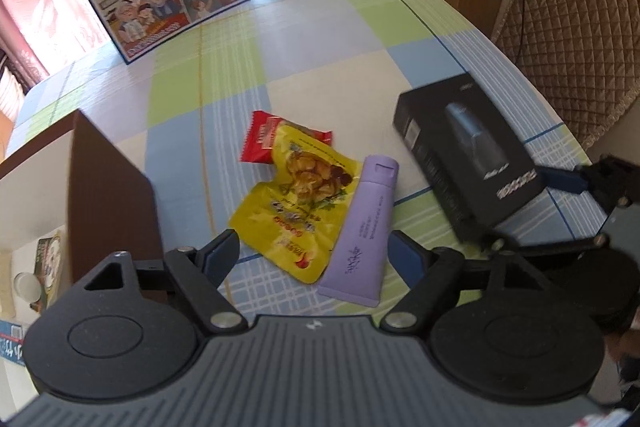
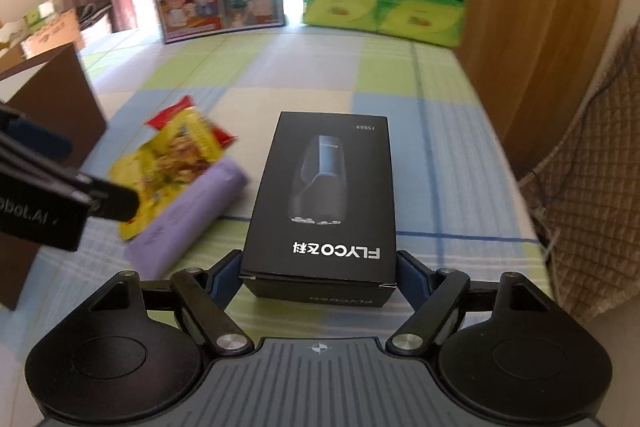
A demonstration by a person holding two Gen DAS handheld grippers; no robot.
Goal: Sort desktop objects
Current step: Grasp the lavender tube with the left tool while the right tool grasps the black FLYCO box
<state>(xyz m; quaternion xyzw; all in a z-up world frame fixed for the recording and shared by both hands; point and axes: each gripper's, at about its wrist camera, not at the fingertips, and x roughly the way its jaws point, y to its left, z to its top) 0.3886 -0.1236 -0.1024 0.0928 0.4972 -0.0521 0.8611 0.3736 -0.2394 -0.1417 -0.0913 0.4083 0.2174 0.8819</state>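
The right gripper [image 2: 319,273] straddles the near end of the black box [image 2: 324,195], which lies flat on the checked tablecloth [image 2: 440,147]; its jaws stand apart with the pads beside the box's side walls, and firm contact cannot be confirmed, so the placement suggests a grasp being lined up. The left gripper [image 1: 310,257] hangs spread wide and empty over the purple tube [image 1: 362,227] and yellow snack packet [image 1: 296,199]; the red packet [image 1: 262,139] lies partly under the yellow one; the brown carton [image 1: 96,179] at left is judged the likely bin.

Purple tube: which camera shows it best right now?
Left wrist view: the purple tube lies sharp and whole, partly over the yellow snack bag. In the right wrist view the tube is blurred and sits off to the left.
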